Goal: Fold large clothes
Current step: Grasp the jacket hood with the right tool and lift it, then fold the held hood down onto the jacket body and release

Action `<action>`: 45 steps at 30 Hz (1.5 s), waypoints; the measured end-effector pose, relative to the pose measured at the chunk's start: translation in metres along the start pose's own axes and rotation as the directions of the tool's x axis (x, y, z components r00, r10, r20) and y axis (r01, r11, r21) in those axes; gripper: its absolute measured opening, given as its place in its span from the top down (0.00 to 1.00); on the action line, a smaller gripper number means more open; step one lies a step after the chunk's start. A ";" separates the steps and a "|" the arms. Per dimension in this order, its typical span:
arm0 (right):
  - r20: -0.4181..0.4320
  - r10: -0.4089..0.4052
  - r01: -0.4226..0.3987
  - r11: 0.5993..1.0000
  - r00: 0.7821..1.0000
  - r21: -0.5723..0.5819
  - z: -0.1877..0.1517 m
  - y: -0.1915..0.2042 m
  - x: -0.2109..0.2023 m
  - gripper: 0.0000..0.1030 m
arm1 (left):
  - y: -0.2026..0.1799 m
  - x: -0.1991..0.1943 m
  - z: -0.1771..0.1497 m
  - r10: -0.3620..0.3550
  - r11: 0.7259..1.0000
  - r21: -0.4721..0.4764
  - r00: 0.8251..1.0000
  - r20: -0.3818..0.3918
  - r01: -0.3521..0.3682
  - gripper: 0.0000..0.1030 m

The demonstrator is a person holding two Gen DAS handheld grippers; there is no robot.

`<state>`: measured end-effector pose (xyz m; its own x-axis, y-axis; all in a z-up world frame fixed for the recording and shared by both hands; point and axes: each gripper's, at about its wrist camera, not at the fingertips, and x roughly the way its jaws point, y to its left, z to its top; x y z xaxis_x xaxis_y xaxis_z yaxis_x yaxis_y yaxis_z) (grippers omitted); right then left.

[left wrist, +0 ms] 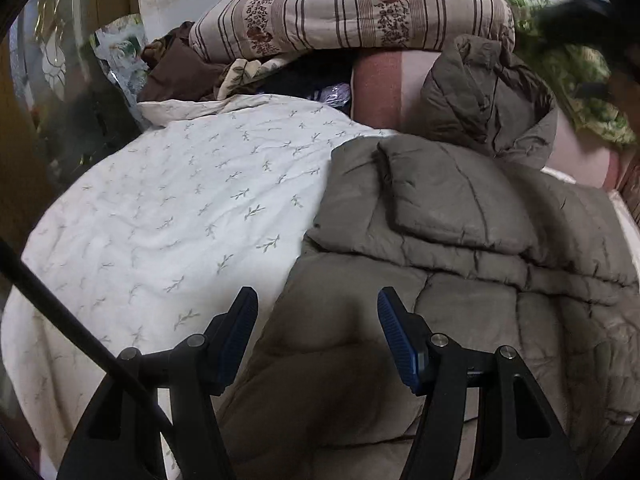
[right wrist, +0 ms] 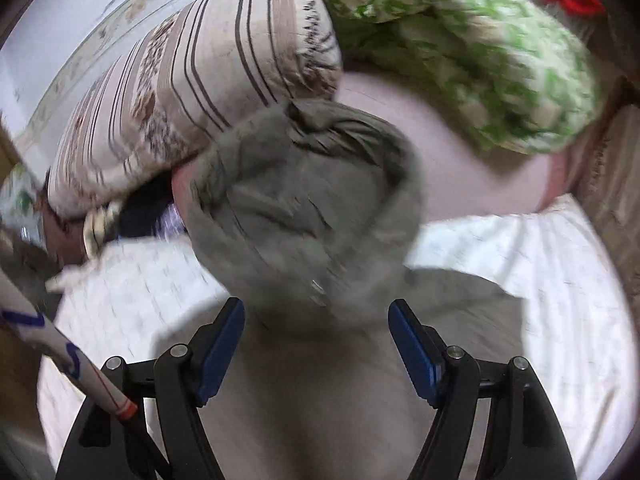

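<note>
An olive quilted puffer jacket (left wrist: 460,240) lies on a bed over a white quilt with small leaf sprigs (left wrist: 180,200). One sleeve (left wrist: 452,200) is folded across its body, and the hood (left wrist: 488,100) lies bunched at the far end. My left gripper (left wrist: 316,296) hovers open over the jacket's near part, and its blue pads (left wrist: 394,332) touch nothing. The right wrist view is blurred. There my right gripper (right wrist: 318,308) stands open just above the jacket, short of the hood (right wrist: 304,200), with nothing between its pads.
A striped beige pillow (left wrist: 352,8) and a green floral cover (right wrist: 480,48) lie at the head of the bed on a pink sheet (right wrist: 460,160). Brown clothes (left wrist: 176,68) are heaped at the far left. A white cable (right wrist: 60,344) crosses the lower left.
</note>
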<state>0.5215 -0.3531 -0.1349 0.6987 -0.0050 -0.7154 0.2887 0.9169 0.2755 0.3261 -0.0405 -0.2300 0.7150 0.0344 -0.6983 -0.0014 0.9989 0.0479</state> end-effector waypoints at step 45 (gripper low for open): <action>-0.258 0.050 -0.077 0.992 0.965 -0.096 -0.235 0.017 -0.034 0.54 | 0.077 0.002 0.016 0.044 0.985 -0.165 0.997 -0.066 -0.055 0.40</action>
<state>0.3491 -0.2440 -0.2567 0.5198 0.1435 -0.8421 0.1703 0.9486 0.2667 0.3387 0.0363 -0.2168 0.6664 0.0808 -0.7412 -0.1558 0.9873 -0.0325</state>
